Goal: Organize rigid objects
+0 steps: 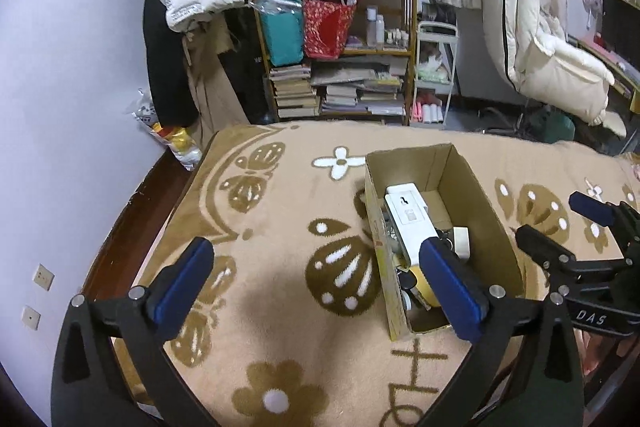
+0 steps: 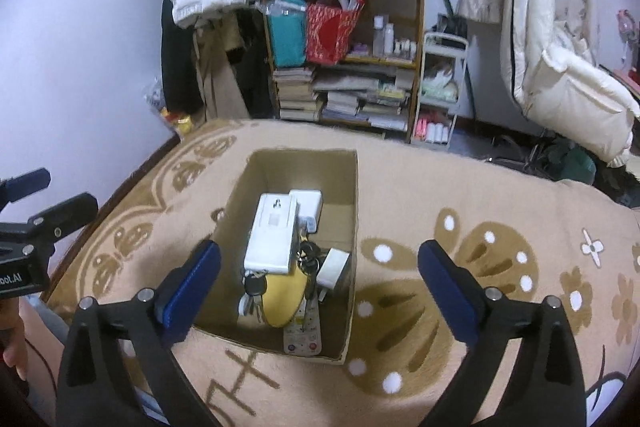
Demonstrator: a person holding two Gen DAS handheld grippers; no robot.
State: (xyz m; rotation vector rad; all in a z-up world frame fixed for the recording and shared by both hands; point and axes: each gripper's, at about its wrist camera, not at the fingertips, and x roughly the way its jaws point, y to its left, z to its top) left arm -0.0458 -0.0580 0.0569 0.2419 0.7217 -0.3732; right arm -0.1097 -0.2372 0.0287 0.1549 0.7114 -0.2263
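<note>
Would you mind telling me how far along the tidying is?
Done: the cardboard box already holds a white device, keys, a yellow item and a remote. In hand: nothing; left gripper and right gripper are open. Left: no loose items show on the blanket.

Matt cardboard box (image 2: 344, 227), fuzzy blanket (image 2: 500, 187)

A tan flower-patterned blanket (image 2: 460, 183) covers the bed, carrying an open cardboard box (image 2: 352, 227).
</note>
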